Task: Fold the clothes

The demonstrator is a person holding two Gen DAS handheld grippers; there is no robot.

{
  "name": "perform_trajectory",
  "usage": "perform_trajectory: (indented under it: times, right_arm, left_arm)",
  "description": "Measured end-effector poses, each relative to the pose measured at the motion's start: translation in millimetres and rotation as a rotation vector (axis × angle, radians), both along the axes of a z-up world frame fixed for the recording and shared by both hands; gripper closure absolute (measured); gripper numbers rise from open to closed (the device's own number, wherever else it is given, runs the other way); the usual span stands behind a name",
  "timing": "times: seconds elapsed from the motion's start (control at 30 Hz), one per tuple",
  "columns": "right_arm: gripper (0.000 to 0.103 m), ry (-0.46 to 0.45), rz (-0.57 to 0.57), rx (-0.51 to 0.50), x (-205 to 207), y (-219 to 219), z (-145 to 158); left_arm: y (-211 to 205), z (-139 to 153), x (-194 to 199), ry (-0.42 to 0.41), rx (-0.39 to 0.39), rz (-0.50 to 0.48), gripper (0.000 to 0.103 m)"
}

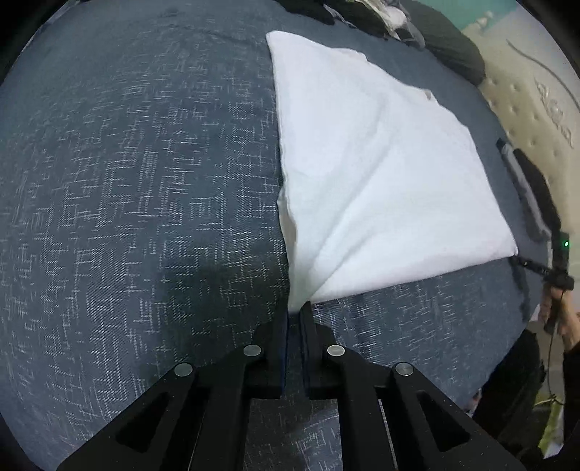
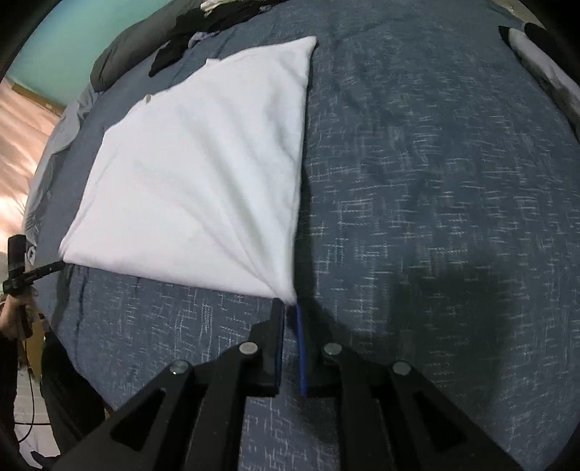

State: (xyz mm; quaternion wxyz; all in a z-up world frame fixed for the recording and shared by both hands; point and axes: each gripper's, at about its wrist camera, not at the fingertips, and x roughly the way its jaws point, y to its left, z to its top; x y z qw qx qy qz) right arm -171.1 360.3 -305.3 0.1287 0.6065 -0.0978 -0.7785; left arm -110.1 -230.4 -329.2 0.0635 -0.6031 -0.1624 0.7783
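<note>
- Lying spread on the blue patterned bed cover [image 1: 145, 181], the white garment [image 1: 380, 163] forms a flat, roughly square shape, its far corner reaching toward a heap of dark clothes [image 1: 362, 14] at the bed's far edge.
- We judge it light, thin and limp: creases fan out from each held corner, so it will sag and drape wherever it is unsupported.
- Our left hand-held gripper [image 1: 294, 308] has its fingers pressed together on one near corner of the cloth; our right hand-held gripper [image 2: 286, 304] pinches the other near corner the same way.
- Corners and hems are the sound places to hold; a grip in the middle would bunch the fabric.
- Several layers seem stacked along the near edge, so we judge some folding is present; how far along the task stands we cannot tell.
- Slack between the two corners would let the near edge wrinkle; even tension should keep it straight.
</note>
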Motion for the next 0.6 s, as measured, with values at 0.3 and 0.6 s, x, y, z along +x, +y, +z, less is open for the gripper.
perform_trajectory:
  times: [0.3, 0.6]
  right_arm:
    - [0.095, 0.124, -0.011, -0.103, -14.8, -14.5, 38.7]
    - [0.095, -0.018, -0.051, -0.015, -17.9, -1.4, -3.2]
  left_arm:
    - [-15.0, 35.5, -9.8, 0.12, 0.062, 0.093, 0.087]
    - [-20.2, 16.3, -29.0, 0.093, 0.093, 0.139, 0.086]
